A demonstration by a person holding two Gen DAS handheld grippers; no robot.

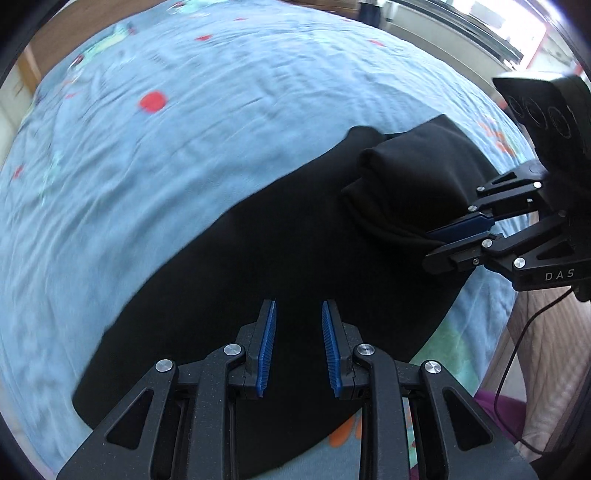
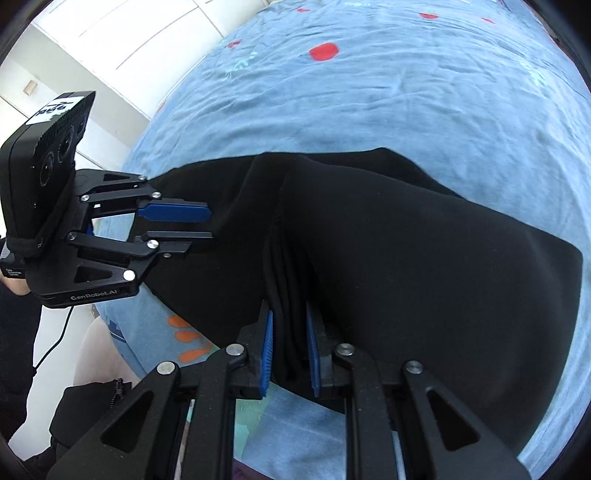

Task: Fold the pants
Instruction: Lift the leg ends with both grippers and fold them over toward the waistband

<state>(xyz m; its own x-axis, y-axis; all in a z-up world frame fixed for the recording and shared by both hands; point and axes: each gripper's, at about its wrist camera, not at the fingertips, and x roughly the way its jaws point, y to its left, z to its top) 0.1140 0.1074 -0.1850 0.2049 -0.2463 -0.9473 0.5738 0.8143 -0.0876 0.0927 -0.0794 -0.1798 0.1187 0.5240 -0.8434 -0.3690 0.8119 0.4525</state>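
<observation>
Black pants (image 1: 258, 258) lie across a light blue bed sheet (image 1: 184, 147). My left gripper (image 1: 299, 301) points down at their near edge, its blue pads a little apart with black cloth filling the gap. In the right wrist view the left gripper (image 2: 210, 223) meets a raised edge of the pants (image 2: 406, 240) at its tips. My right gripper (image 2: 288, 310) is shut on a bunch of folded cloth that runs up between its pads. From the left wrist view the right gripper (image 1: 426, 248) holds a lifted, rolled fold at the pants' right end.
The bed sheet (image 2: 369, 92) has red spots and orange flower prints near its front edge. White cabinet doors (image 2: 110, 44) stand beyond the bed's left side. A window (image 1: 480, 29) is at the far right. A black cable (image 1: 517, 350) hangs from the right gripper.
</observation>
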